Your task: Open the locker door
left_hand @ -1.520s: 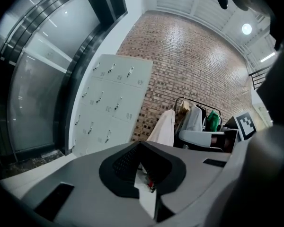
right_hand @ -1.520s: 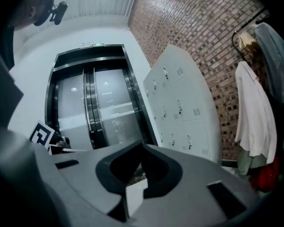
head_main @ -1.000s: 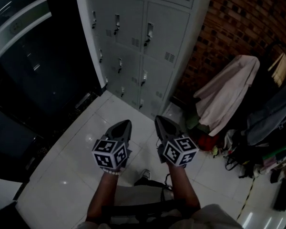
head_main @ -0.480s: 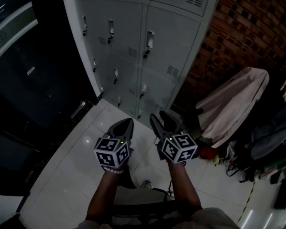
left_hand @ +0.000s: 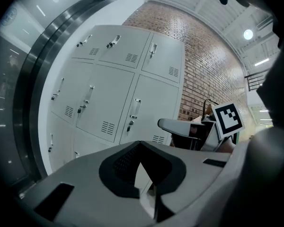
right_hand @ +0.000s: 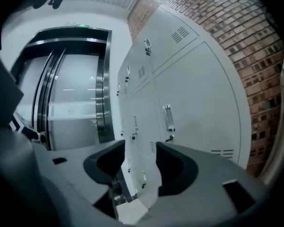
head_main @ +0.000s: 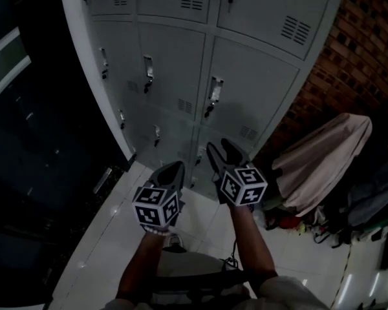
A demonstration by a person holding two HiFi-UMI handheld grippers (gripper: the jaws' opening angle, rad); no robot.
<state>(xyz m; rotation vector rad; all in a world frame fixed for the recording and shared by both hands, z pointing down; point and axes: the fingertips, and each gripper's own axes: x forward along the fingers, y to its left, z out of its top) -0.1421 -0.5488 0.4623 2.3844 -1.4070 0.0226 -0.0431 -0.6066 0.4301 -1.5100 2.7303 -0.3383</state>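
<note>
A bank of grey metal lockers (head_main: 181, 50) stands in front of me with every door closed. The nearest door (head_main: 252, 89) has a vertical handle (head_main: 211, 92) with a lock under it; this handle (right_hand: 168, 119) also shows in the right gripper view. My right gripper (head_main: 223, 150) points at that door from a short distance. Its jaws (right_hand: 139, 148) are opening, with nothing between them. My left gripper (head_main: 173, 168) is beside it, lower and to the left, shut and empty, its tips (left_hand: 139, 142) meeting. It faces a locker handle (left_hand: 136, 109).
A brick wall (head_main: 368, 44) runs to the right of the lockers. A pale cloth (head_main: 323, 154) hangs over clutter at the right. Dark glass panels (head_main: 26, 141) with a metal frame close off the left. The floor (head_main: 116, 237) is white tile.
The right gripper's jaws have gone from shut to wide apart. Both grippers have come nearer to the lockers, and the head view has tilted up so the doors fill more of it.
</note>
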